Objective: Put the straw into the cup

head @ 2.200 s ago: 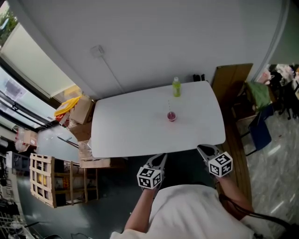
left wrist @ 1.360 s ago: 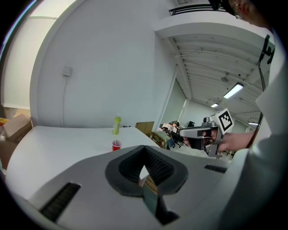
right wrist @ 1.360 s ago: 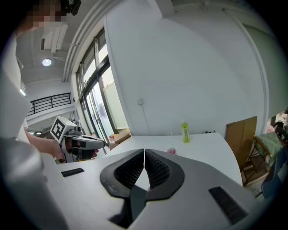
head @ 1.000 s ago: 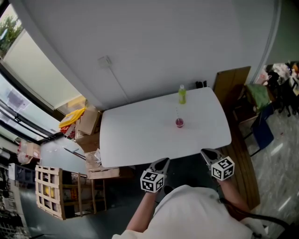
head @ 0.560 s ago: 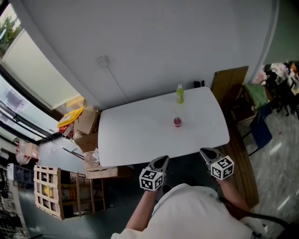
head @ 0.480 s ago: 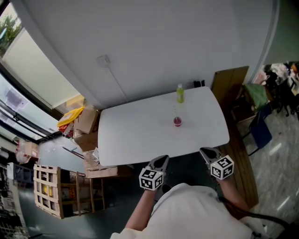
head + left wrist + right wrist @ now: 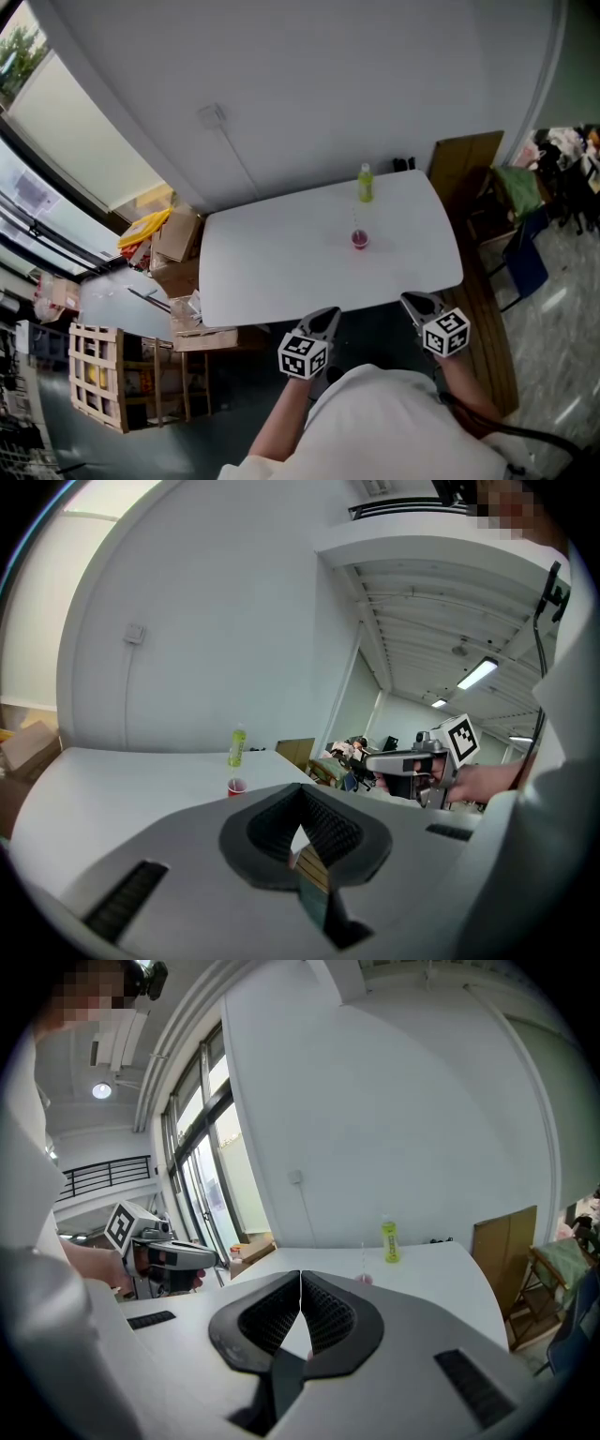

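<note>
Here's the cup (image 7: 359, 240), small and red, out on the far half of the white table (image 7: 272, 267), and the straw (image 7: 363, 1256) stands upright in it, thin and clear. Just behind the cup, near the table's far edge, there's a green bottle (image 7: 365, 183), upright, apart from the cup.

Back at the near side, both tools hang off the table's edge, close to the person's body and well away from the cup. The left gripper (image 7: 327, 314) has its jaws clenched: in its own view the ribbed pads meet at the tips with nothing between them. The right gripper (image 7: 411, 300) is the same, jaws pressed together and empty, pointing toward the cup and bottle. Each gripper view catches the other tool off to the side, held in a hand (image 7: 480, 780).

Around the table: cardboard boxes (image 7: 167, 228) on the floor to the left, a wooden crate (image 7: 94, 375) nearer in, a brown board (image 7: 464, 161) leaning by the wall on the right, and a blue chair (image 7: 522, 264) beyond it.
</note>
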Demonstrator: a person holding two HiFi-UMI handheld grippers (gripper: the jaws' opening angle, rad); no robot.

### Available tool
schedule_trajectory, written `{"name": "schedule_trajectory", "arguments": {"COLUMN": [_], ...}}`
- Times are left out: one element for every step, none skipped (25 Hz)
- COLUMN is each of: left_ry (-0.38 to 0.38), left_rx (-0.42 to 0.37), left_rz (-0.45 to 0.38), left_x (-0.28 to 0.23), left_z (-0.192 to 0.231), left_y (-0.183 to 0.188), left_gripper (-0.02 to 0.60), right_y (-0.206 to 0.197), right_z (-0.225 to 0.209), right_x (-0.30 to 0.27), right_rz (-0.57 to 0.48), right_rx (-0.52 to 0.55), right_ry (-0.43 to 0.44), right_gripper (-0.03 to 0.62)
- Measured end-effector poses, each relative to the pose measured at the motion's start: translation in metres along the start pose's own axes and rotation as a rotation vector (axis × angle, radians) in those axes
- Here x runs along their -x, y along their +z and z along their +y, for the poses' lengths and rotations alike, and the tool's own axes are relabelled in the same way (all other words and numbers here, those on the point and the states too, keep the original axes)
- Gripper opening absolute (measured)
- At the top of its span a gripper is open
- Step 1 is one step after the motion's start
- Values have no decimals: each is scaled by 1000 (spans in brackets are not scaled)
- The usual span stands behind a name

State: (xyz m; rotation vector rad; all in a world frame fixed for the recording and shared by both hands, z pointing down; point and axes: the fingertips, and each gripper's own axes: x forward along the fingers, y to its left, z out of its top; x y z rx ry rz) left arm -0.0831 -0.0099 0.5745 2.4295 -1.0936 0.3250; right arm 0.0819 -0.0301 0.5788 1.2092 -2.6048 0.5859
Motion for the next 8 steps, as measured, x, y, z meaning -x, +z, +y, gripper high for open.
{"name": "schedule_trajectory", "arguments": {"left_ry": [0, 0, 0, -1, -1, -2, -3, -4], "left_rx": [-1, -1, -2, -2, -1, -1, 0, 1], "left_rz": [1, 3, 3, 3, 2, 0, -1, -2], "left_x": [1, 2, 2, 3, 3, 3, 3, 3], "left_z": [0, 1, 1, 2, 2, 2, 1, 1], "left_y": [0, 0, 1, 1, 1, 1, 0, 0], "left_gripper": [2, 2, 2, 2, 2, 2, 2, 2], "right_y": [1, 1, 2, 3, 3, 3, 3, 3], "right_z": [1, 3, 3, 3, 3, 3, 3, 2], "right_x": [-1, -2, -3, -3, -3, -3, -3, -3], "right_rz": [-1, -1, -2, -3, -4, -3, -3, -3], "right_rx": [1, 3, 4, 5, 5, 4, 4, 4], "right_ry": [2, 5, 6, 6, 6, 5, 4, 2], "right_gripper": [34, 34, 34, 34, 34, 34, 34, 34]}}
